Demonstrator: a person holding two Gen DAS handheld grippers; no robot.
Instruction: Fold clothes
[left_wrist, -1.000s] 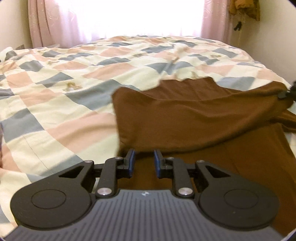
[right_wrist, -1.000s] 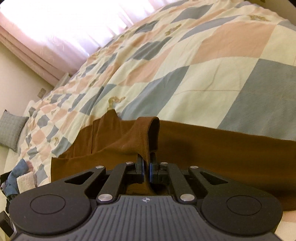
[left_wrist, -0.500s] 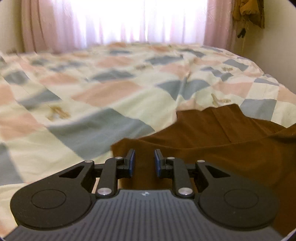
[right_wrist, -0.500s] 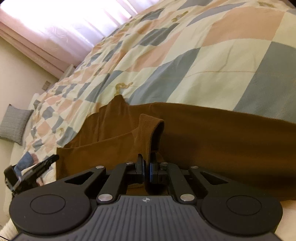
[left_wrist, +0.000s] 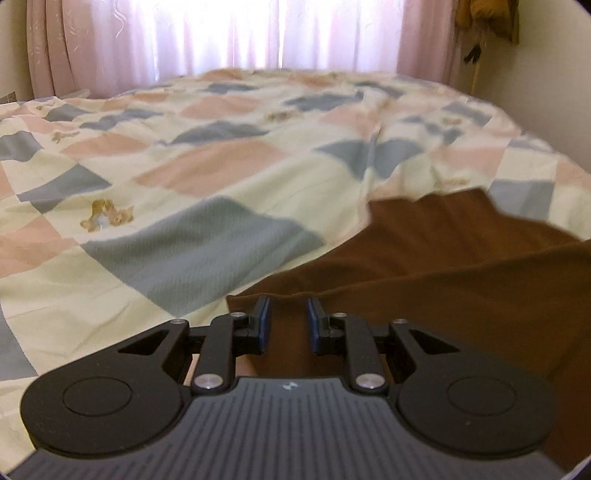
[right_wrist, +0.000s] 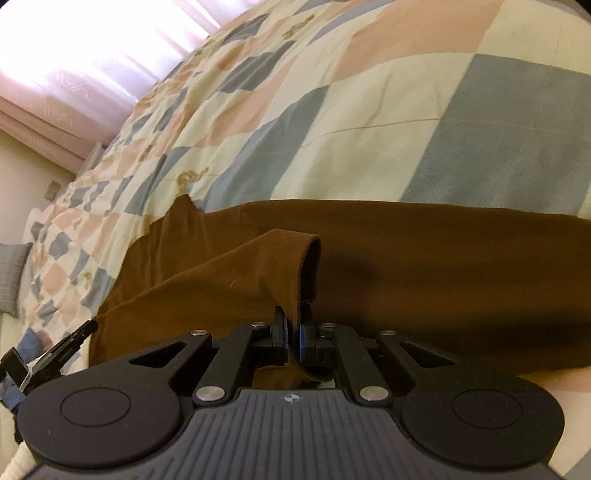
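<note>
A brown garment (left_wrist: 443, 280) lies spread on the checked bedspread (left_wrist: 207, 192). In the left wrist view my left gripper (left_wrist: 287, 317) is open, its blue-padded fingers astride the garment's near left corner, low over the cloth. In the right wrist view my right gripper (right_wrist: 293, 330) is shut on a raised fold of the brown garment (right_wrist: 258, 266), which stands up as a loop above the fingers; the rest of the cloth lies flat beyond. The left gripper's tip (right_wrist: 74, 338) shows at the far left edge there.
The bed fills both views, with pink curtains (left_wrist: 258, 37) and a bright window behind it. A grey cushion (right_wrist: 11, 273) lies at the bed's far left. A wall (left_wrist: 546, 74) stands right of the bed.
My left gripper has moved down and forward onto the garment's left corner, still open. My right gripper has kept its hold and lowered the fold toward the bed.
</note>
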